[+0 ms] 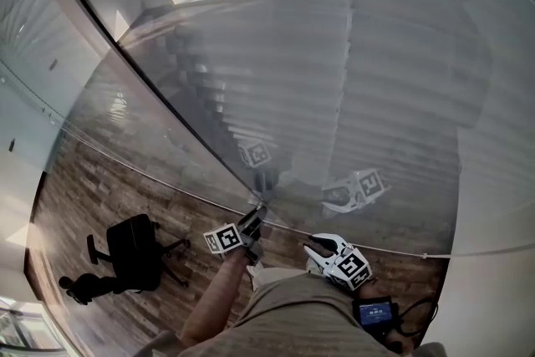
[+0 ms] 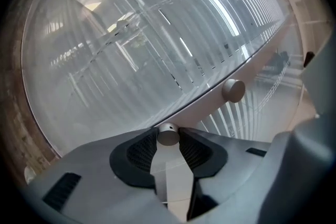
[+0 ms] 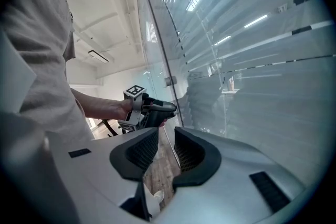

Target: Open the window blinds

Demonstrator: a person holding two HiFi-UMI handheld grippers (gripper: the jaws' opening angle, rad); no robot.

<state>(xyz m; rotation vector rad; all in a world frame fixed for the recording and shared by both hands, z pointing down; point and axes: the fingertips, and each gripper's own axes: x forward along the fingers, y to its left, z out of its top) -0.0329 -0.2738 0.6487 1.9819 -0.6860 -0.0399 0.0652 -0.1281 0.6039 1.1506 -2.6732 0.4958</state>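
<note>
Left gripper view: left tool (image 2: 168,139) clamps the small round knob (image 2: 168,135) on the frame (image 2: 210,105) beside the blinds (image 2: 131,60) (probably smooth, slippery, best pinched across its sides), right tool (image 3: 166,147) gaping empty.

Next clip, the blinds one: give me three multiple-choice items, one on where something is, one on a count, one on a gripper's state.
1. The black chair stands on: A a carpet; B a table; C a wooden floor.
2. Round knobs in the left gripper view: A one; B two; C four.
3. The right gripper is: A open and empty; B shut on a knob; C shut on a cord.
Answers: 1 C, planks show under its base. 2 B, one is gripped and another sits beyond it. 3 A, its fingers stand apart with only floor seen between them.
</note>
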